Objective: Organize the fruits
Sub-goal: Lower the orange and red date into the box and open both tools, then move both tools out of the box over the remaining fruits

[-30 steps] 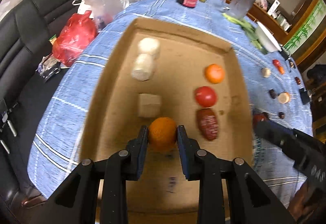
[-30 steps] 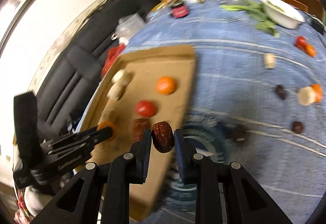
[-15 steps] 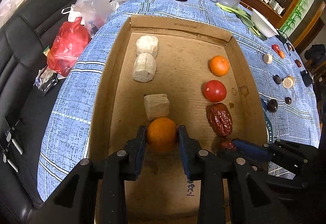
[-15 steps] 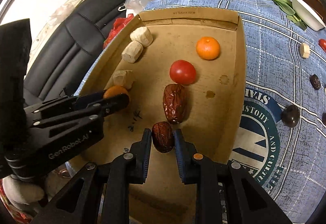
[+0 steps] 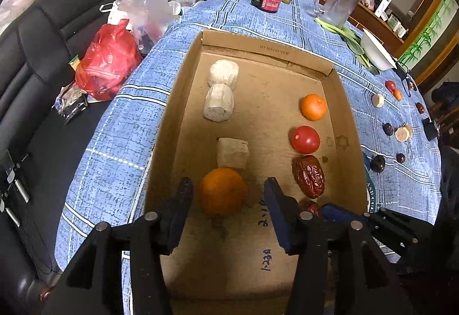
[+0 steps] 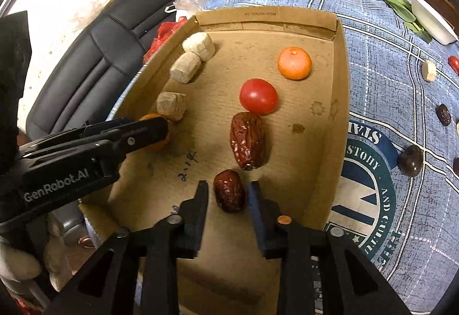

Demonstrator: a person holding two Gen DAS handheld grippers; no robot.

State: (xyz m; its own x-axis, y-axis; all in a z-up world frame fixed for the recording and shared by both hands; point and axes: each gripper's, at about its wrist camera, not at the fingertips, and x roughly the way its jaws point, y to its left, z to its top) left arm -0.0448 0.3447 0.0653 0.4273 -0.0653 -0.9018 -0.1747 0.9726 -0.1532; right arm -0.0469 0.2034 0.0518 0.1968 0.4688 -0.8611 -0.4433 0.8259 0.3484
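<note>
Both tongs letting go inside the cardboard box (image 5: 347, 114)

Left tongs (image 5: 226, 201) are opening around the orange (image 5: 222, 190); right tongs (image 6: 228, 198) are opening around the small date (image 6: 229, 190), pads clear.

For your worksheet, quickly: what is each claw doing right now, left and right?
Left claw: open, jaws just opening, orange loose between them.
Right claw: open, jaws just opening, small date loose between them.
</note>
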